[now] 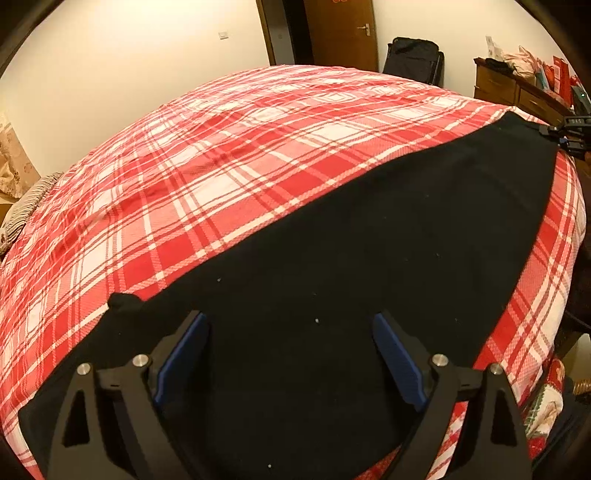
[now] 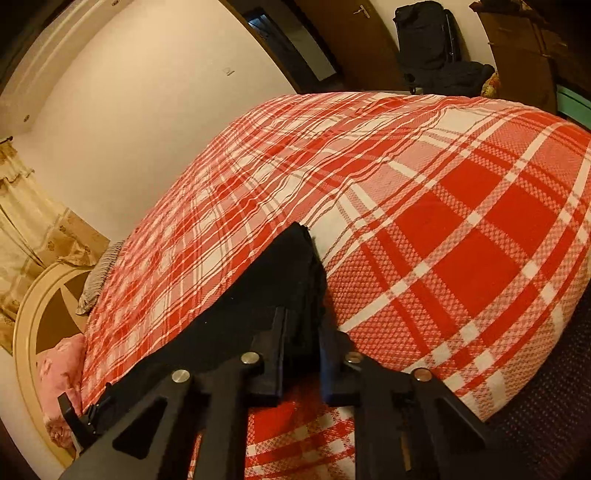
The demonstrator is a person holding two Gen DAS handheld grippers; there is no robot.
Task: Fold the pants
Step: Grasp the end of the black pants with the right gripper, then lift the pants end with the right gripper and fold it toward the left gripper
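Note:
Black pants [image 1: 351, 266] lie stretched in a long strip across a bed with a red and white plaid cover [image 1: 221, 155]. My left gripper [image 1: 291, 325] is open, its blue-padded fingers spread above one end of the pants, holding nothing. My right gripper [image 2: 301, 325] is shut on the far end of the pants [image 2: 291, 280], pinching folded cloth between its fingers near the bed's edge. The right gripper also shows at the far right in the left wrist view [image 1: 570, 136]. The left gripper shows small at the lower left of the right wrist view [image 2: 79, 417].
The plaid cover [image 2: 443, 221] spreads wide beyond the pants. A striped pillow [image 1: 26, 210] and a pink pillow [image 2: 61, 373] lie by the headboard [image 2: 26, 332]. A wooden dresser [image 1: 517, 88], a black bag [image 1: 413, 59] and a door [image 1: 340, 33] stand past the bed.

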